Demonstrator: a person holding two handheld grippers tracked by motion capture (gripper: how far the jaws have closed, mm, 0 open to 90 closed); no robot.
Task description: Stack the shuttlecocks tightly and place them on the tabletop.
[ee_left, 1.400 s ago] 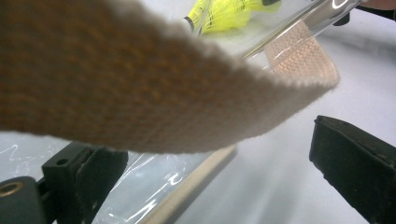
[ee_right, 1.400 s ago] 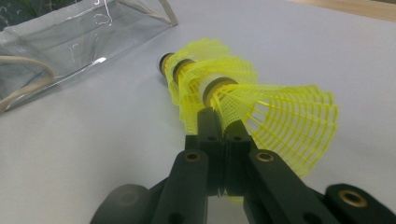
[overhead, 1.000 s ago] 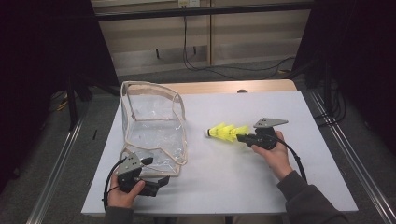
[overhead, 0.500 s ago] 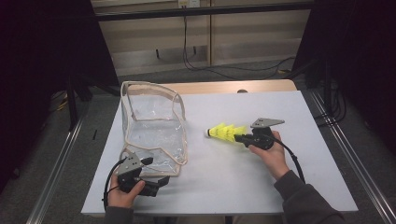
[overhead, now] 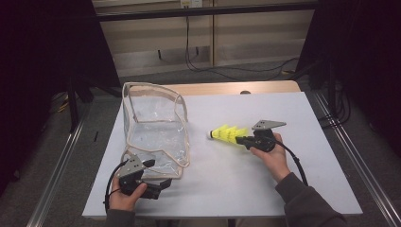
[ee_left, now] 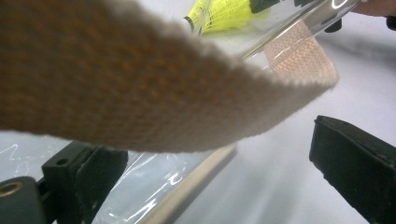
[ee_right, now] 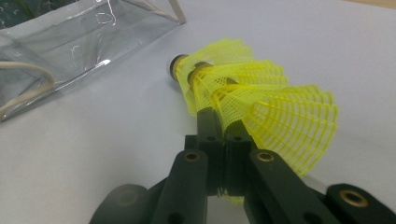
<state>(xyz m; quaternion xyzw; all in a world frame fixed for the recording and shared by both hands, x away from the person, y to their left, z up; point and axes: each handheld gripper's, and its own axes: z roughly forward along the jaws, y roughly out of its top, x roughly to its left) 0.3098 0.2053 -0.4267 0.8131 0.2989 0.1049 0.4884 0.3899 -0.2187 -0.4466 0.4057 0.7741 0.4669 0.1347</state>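
Note:
A stack of nested yellow shuttlecocks [overhead: 226,134] hangs just above the white table [overhead: 283,189], cork tips pointing left. My right gripper [overhead: 241,138] is shut on their mesh skirts; the right gripper view has the shuttlecocks [ee_right: 261,102] pinched between the jaws of that gripper [ee_right: 219,123]. A clear plastic bag [overhead: 153,127] with beige trim stands at the table's left, mouth toward the person. My left gripper [overhead: 158,173] sits at the bag's near right corner. In the left gripper view this gripper [ee_left: 219,172] is open, with the beige strap [ee_left: 140,79] draped just above its jaws and the bag's trimmed edge between them.
Metal rails run along both sides of the table, and cables lie on the floor beyond its far edge. Bare table surface lies between the bag [ee_right: 70,42] and the shuttlecocks [ee_left: 224,11], and to the right of my right hand.

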